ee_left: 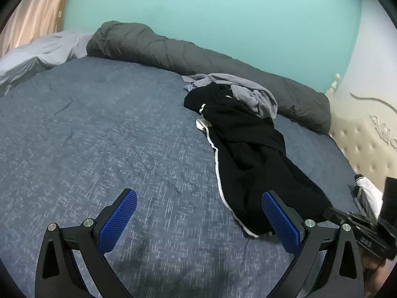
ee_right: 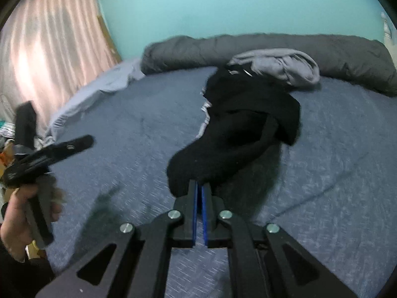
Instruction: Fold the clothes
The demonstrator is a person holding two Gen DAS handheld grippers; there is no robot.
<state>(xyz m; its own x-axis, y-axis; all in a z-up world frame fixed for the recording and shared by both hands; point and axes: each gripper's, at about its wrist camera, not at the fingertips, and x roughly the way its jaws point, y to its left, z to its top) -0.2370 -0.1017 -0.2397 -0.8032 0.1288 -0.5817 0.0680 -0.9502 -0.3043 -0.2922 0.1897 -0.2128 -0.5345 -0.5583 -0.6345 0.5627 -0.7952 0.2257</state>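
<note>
Black fabric dominates the middle of the bed: a soft, matte black garment (ee_left: pixel 250 149) with a thin white stripe along one curved hem lies stretched from the far clothes heap toward the near edge, rumpled into long folds. A small white mark shows on it near its far end, too small to read as a logo. Behind it, touching it, sits one crumpled grey garment (ee_left: pixel 253 92) of lighter, smoother cloth, so two pieces of clothing can be counted in the heap.

The right gripper (ee_right: pixel 199 186) has its two blue ribbed pads pressed nearly together, clamped on the near end of the black garment, whose bunched cloth rises just beyond the pads. The left gripper (ee_left: pixel 199 223) hangs to the left of that garment with its two blue, diamond-textured pads standing wide apart and nothing between them; its right finger sits just beside the garment's striped hem.

The bedsheet (ee_left: pixel 99 136) is a blue-grey heathered weave with pale flecks. One long dark grey quilt (ee_left: pixel 173 52), rolled into a wrinkled bolster, lies along the far side against a turquoise wall. At far left hang pink pleated curtains (ee_right: pixel 44 49); at right stands a cream tufted, buttoned headboard (ee_left: pixel 362 144) with carved scrollwork.
</note>
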